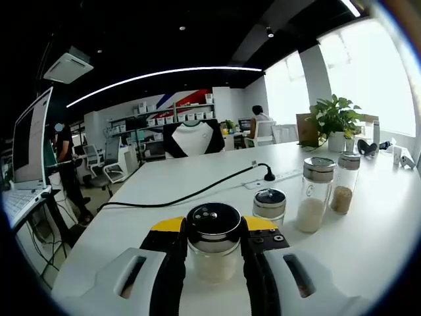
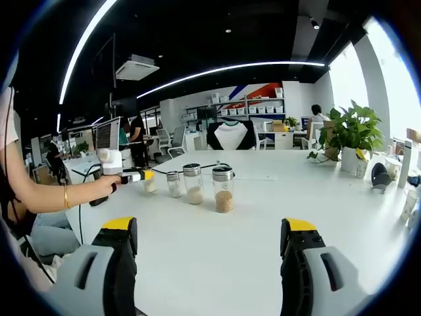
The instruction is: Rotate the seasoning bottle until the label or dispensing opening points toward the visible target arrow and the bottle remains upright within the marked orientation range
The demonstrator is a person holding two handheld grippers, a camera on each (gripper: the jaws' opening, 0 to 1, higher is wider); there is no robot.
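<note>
A glass seasoning bottle [image 1: 214,253] with pale grains and a black, chrome-rimmed shaker lid stands upright on the white table [image 1: 368,243]. My left gripper [image 1: 214,230] is shut on it, with a yellow-tipped jaw pressed against each side. In the right gripper view a hand holds the left gripper [image 2: 135,176] at the far left, on the same bottle [image 2: 150,182]. My right gripper [image 2: 209,253] is open over bare table, well short of the bottles, with nothing between its jaws.
Three more bottles stand in a row: a short one [image 1: 270,204] [image 2: 173,185], a tall one with white grains [image 1: 314,195] [image 2: 193,184] and one with brown grains [image 1: 345,182] [image 2: 223,189]. A black cable [image 1: 197,192] runs to a power strip. A potted plant [image 1: 337,122] stands at the far right.
</note>
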